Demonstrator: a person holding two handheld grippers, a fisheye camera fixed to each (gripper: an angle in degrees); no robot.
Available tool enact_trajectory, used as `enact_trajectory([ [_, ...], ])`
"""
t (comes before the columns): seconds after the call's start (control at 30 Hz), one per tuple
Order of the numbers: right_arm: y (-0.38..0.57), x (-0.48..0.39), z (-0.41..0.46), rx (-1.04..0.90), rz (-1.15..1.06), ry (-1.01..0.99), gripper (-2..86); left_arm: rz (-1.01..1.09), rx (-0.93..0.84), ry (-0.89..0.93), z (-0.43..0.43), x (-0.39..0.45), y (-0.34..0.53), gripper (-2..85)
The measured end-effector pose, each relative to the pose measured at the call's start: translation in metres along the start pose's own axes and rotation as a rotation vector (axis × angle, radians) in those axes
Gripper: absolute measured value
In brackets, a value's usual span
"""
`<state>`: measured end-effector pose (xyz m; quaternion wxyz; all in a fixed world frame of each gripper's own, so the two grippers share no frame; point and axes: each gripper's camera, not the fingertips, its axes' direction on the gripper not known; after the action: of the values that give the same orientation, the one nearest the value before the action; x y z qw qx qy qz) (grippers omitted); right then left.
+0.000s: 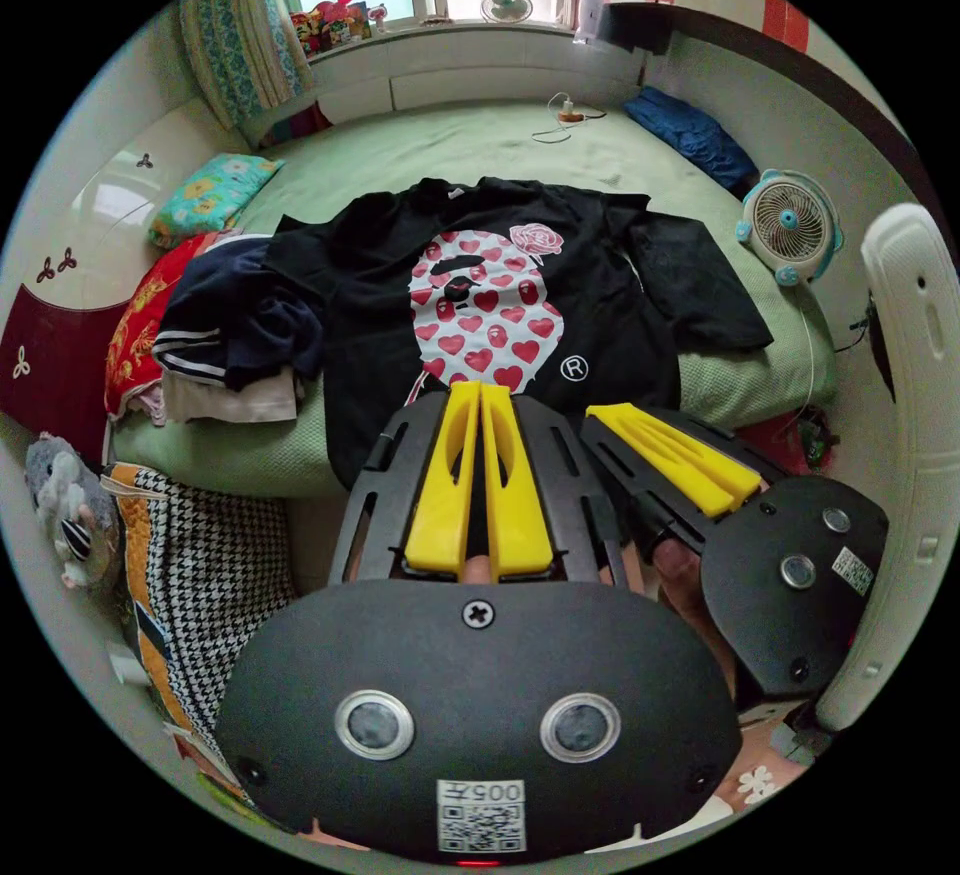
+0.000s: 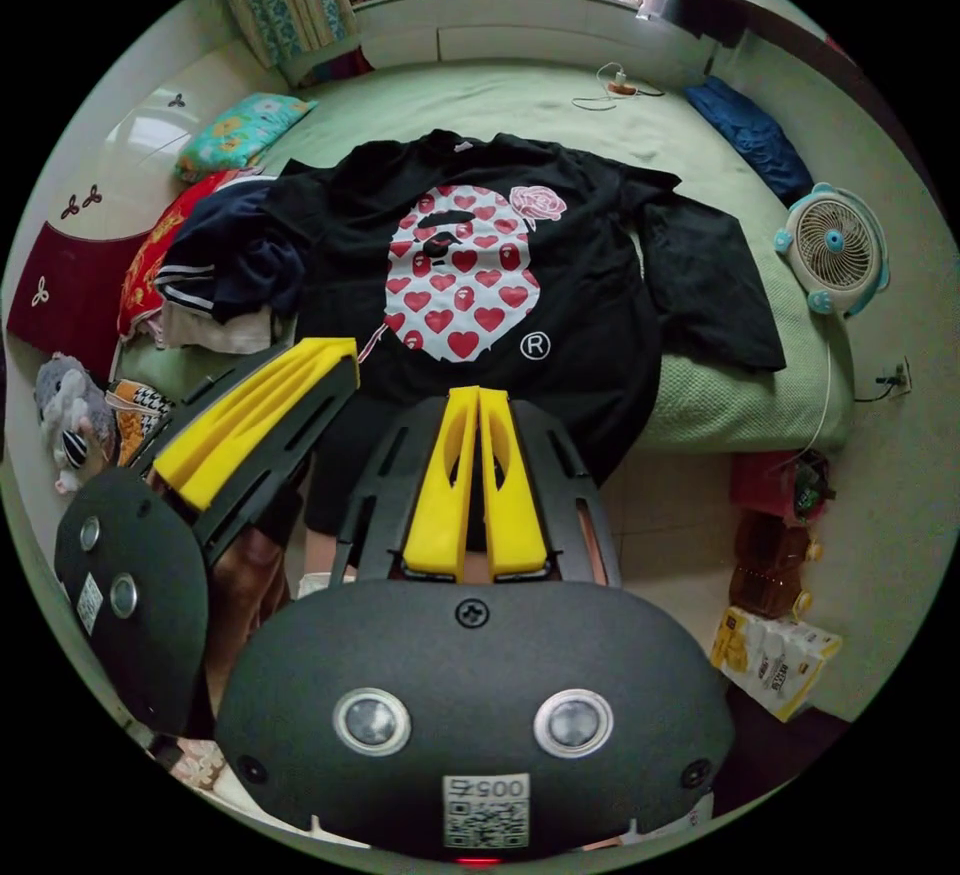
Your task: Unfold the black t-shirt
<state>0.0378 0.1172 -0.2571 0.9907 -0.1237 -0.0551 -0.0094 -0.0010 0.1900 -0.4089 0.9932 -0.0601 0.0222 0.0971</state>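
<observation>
Your black t-shirt [image 1: 500, 295] lies spread flat on the green bed [image 1: 450, 150], print side up, heart-patterned graphic [image 1: 487, 310] facing you; its hem hangs over the near bed edge; one sleeve [image 1: 695, 280] is stretched out flat toward the small desk fan [image 1: 790, 225]; the other sleeve runs under or against the pile of dark clothes [image 1: 235, 325], can't tell which.

Left tool [image 1: 481, 390]: yellow jaws pressed together, nothing between them, tips just short of the shirt's hem; not touching fabric as far as I can see. In the right gripper view it sits at your left [image 2: 335, 352], tilted, jaws together there too.

Right tool [image 2: 477, 395]: jaws together, empty, pointing at the shirt's lower edge, apart from the cloth. In the left gripper view it shows at your right [image 1: 600, 412], angled, jaws together.

Both tools sit side by side, near each other, in front of the bed; floral pillow [image 1: 210, 195] and blue cloth [image 1: 695, 137] lie well apart from the shirt; a plush toy [image 1: 60, 505] is down beside the bed.
</observation>
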Motion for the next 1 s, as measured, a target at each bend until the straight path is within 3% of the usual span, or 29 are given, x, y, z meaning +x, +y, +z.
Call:
enact_trajectory([
  [0.37,0.059,0.004,-0.037,0.12,-0.029,-0.051,-1.0,-0.041,0.04,-0.01,-0.032,-0.003,0.041,-0.7],
  [0.67,0.093,0.013,-0.043,0.205,0.081,-0.024,-1.2,-0.11,0.075,-0.048,-0.036,-0.007,0.068,-0.6],
  [1.0,0.139,0.013,-0.035,0.28,0.063,0.115,-1.2,-0.076,0.037,-0.046,-0.019,-0.002,0.101,-0.2],
])
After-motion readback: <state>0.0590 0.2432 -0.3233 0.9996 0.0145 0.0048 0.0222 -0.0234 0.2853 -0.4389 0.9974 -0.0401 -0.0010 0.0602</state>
